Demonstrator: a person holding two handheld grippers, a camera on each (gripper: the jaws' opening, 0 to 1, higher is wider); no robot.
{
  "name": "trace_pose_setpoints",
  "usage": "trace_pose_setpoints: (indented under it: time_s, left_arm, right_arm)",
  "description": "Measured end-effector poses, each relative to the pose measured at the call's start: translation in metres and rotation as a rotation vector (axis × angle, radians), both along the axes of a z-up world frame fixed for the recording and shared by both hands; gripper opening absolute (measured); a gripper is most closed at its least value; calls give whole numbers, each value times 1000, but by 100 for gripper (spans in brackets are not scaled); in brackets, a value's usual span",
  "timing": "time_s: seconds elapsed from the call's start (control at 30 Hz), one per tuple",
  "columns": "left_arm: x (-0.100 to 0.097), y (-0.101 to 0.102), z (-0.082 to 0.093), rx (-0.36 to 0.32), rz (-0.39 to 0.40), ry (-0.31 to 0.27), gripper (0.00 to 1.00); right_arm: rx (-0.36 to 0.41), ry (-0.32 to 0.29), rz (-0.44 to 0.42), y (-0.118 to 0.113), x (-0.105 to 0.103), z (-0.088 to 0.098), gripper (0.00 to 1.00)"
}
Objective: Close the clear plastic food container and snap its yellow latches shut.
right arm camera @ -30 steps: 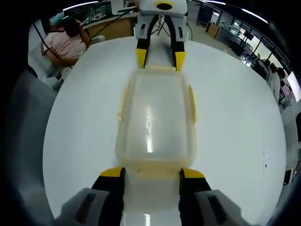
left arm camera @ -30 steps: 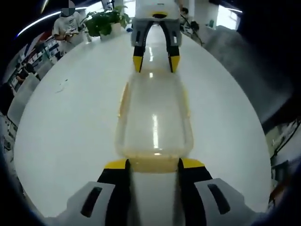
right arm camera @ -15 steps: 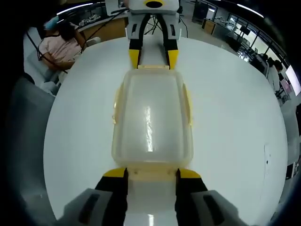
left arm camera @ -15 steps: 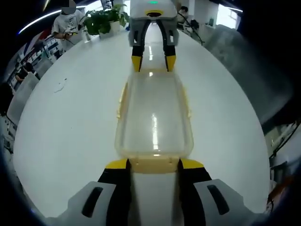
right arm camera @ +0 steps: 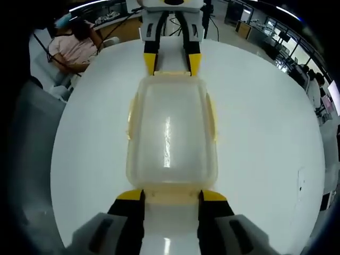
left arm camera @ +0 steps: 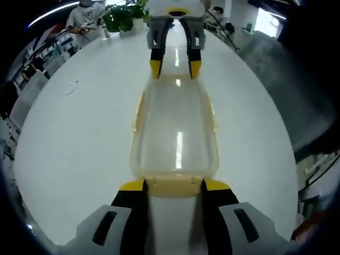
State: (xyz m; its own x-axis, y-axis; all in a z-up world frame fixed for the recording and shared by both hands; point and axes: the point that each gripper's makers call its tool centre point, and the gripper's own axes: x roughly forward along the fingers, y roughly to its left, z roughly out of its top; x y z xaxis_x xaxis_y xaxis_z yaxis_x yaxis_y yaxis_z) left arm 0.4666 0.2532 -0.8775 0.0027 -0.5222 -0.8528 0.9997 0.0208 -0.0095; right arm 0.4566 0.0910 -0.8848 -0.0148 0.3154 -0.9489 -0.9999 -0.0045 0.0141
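The clear plastic food container (left arm camera: pixel 175 133) lies lengthwise on the white table (left arm camera: pixel 79 138) with its lid on. Yellow side latches (left arm camera: pixel 139 109) run along its long sides. My left gripper (left arm camera: pixel 174 185) stands open at the near end, its yellow-tipped jaws on either side of the yellow end latch (left arm camera: pixel 174 187). My right gripper (left arm camera: pixel 175 68) faces it at the far end, also open. In the right gripper view the container (right arm camera: pixel 171 133) stretches from my right gripper (right arm camera: pixel 171 195), which straddles the near end latch (right arm camera: pixel 171 195), to the left gripper (right arm camera: pixel 172 62) at the far end.
A potted plant (left arm camera: pixel 125 16) and a standing person (left arm camera: pixel 85 18) are at the table's far edge in the left gripper view. A seated person (right arm camera: pixel 71 48) is beyond the table in the right gripper view. White tabletop lies on both sides of the container.
Both grippers have drawn slightly closer to the container's ends, so the yellow tips now meet the end latches. The container itself has stayed put.
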Motion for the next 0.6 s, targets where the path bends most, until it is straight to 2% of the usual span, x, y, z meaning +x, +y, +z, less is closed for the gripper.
trace_pose_setpoints:
  time_s: [0.13, 0.4, 0.6]
  left_arm:
    - [-1, 0, 13, -39, 16, 8, 36]
    - [-5, 0, 30, -22, 31, -14, 36]
    - [-8, -4, 49, -39, 52, -29, 36]
  right_arm:
    - [16, 4, 6, -1, 1, 7, 37]
    - [35, 2, 21, 1, -1, 29, 37]
    - [34, -8, 36, -3, -1, 47, 37]
